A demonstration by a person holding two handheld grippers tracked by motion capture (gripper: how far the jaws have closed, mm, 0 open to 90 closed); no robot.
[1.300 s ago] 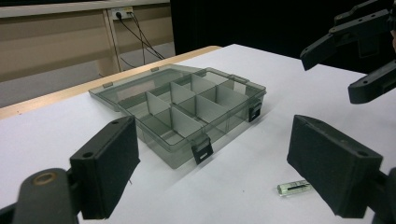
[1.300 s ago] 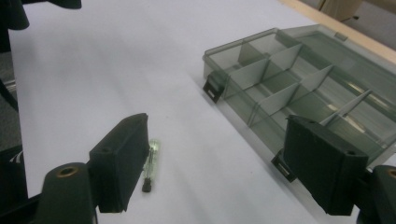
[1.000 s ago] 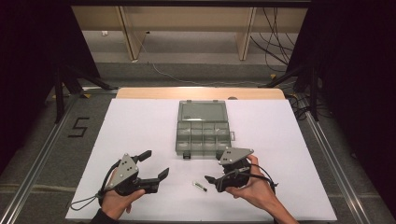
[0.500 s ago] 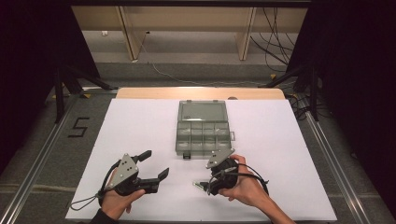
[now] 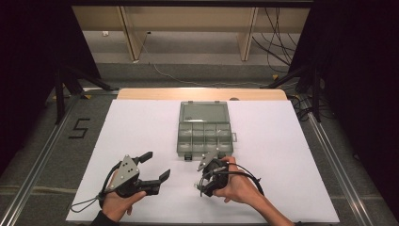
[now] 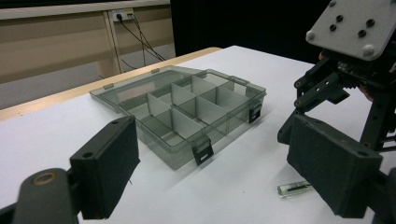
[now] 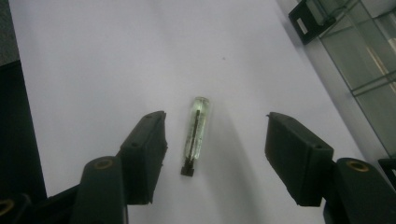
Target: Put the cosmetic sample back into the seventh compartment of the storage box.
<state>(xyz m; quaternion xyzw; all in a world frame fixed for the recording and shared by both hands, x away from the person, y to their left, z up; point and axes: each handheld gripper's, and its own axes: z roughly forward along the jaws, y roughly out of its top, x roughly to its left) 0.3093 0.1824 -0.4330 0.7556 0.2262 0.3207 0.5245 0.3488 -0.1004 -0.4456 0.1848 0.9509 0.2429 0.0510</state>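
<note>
Each black gripper point(image 5: 155, 165) carries 2 padded jaws, a grey triangular plate and a cable.

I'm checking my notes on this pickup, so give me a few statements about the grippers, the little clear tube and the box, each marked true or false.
1. The clear tube lies on the table between the right gripper jaws. True.
2. The right gripper already clamps the tube. False: its jaws have been closing, but the pads stand apart from it.
3. The compartment box is open. True.
4. The left gripper holds the box. False: it is open, holding nothing.
</note>
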